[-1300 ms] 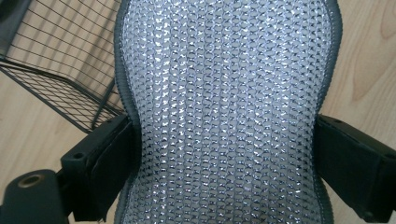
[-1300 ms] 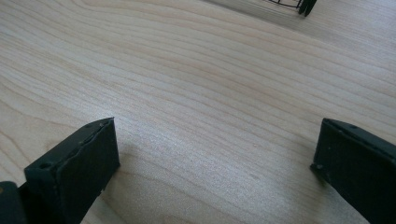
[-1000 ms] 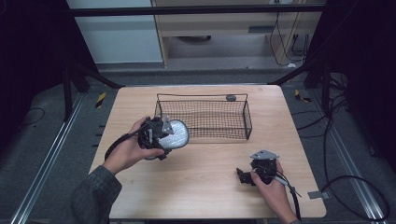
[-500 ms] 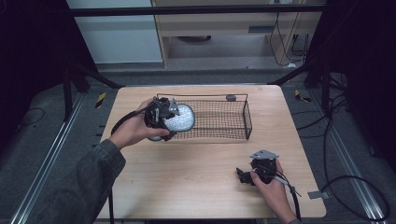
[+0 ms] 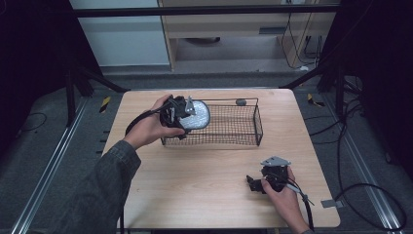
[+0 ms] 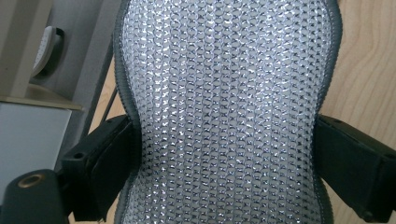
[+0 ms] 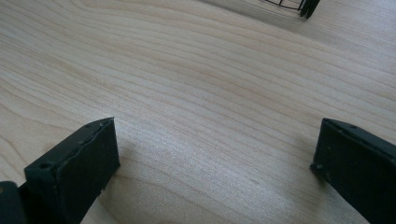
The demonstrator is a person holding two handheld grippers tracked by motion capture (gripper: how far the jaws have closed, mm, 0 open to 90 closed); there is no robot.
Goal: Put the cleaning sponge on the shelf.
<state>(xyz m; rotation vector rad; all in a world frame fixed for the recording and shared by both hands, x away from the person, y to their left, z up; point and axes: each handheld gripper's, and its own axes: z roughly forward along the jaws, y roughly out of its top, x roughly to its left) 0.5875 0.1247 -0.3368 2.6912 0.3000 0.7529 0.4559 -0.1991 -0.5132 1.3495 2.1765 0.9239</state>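
In the left gripper view the silver mesh pad (image 6: pixel 226 112) runs off the top and bottom edges, so its full outline cannot be told. In the high view a small dark object (image 5: pixel 240 102) beyond the wire basket (image 5: pixel 257 127) is too small to identify.

Silver mesh pad (image 6: pixel 224 107) pinched between black jaws, wooden table (image 6: pixel 369 79) behind

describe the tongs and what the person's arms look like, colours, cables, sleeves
Both tongs, left and right, are black with flat, blocky jaws. A grey three-cornered plate tops the right one. A black cable trails from each. The left arm wears a dark grey-green sleeve.
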